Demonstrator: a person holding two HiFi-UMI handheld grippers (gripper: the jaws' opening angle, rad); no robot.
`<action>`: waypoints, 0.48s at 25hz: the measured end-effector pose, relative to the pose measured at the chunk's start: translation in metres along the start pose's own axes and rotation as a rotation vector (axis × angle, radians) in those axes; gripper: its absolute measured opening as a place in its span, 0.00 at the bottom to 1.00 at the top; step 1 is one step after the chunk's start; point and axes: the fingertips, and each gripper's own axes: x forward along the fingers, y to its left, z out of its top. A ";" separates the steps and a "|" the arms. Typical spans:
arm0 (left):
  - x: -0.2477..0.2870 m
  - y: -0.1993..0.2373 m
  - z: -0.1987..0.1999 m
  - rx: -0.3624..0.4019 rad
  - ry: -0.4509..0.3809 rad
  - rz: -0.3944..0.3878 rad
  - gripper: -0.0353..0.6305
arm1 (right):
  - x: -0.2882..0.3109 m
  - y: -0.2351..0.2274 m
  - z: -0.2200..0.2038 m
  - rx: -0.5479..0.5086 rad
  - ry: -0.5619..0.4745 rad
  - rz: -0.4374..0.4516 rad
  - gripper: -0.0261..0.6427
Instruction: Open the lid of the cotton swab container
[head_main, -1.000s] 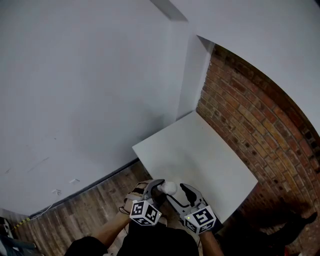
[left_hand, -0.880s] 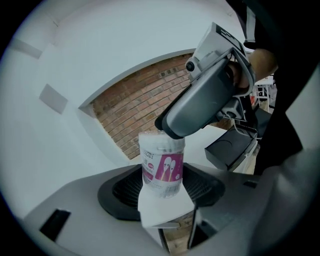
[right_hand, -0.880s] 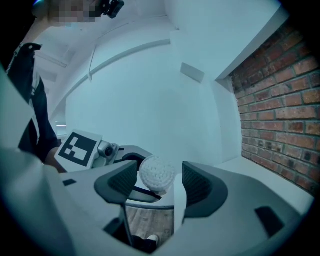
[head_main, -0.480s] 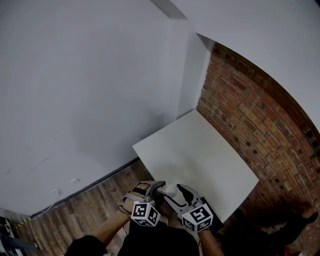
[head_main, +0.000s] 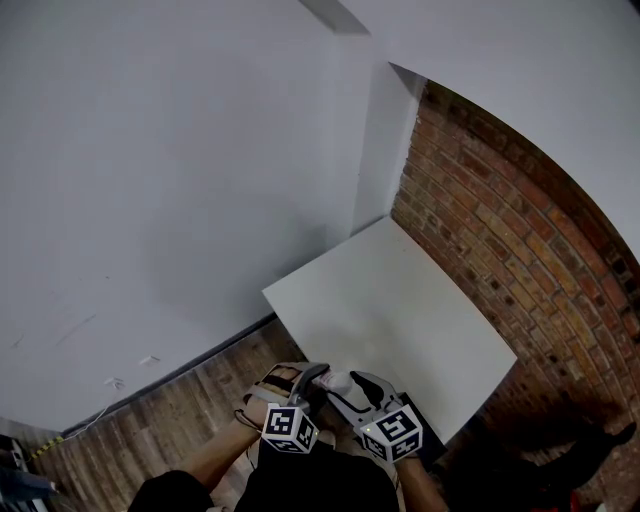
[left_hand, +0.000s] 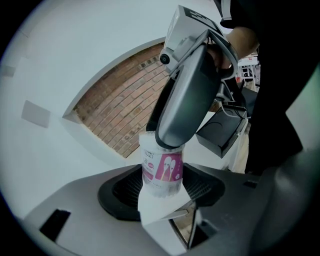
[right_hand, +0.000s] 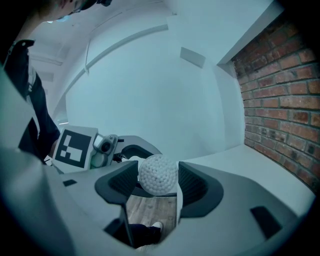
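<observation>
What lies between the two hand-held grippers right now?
The cotton swab container: left hand-held gripper clamps its body, right hand-held gripper grips its top, shown in both gripper views.

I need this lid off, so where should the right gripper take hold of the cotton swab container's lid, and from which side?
Grip the lid by its round rim, pads on opposite sides, coming end-on along the axis of the cotton swab container. The left gripper clamps the labelled body, so only that end is free; the right gripper sits there now.
</observation>
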 end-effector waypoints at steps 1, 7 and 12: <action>0.000 0.000 0.001 0.003 0.000 -0.002 0.44 | 0.000 -0.001 -0.001 -0.006 0.005 -0.005 0.43; 0.000 -0.001 0.002 0.023 -0.003 -0.005 0.44 | 0.000 -0.002 -0.003 0.020 0.007 -0.007 0.43; -0.002 -0.002 0.004 0.037 -0.019 -0.004 0.44 | -0.002 -0.002 -0.003 0.031 0.009 0.008 0.43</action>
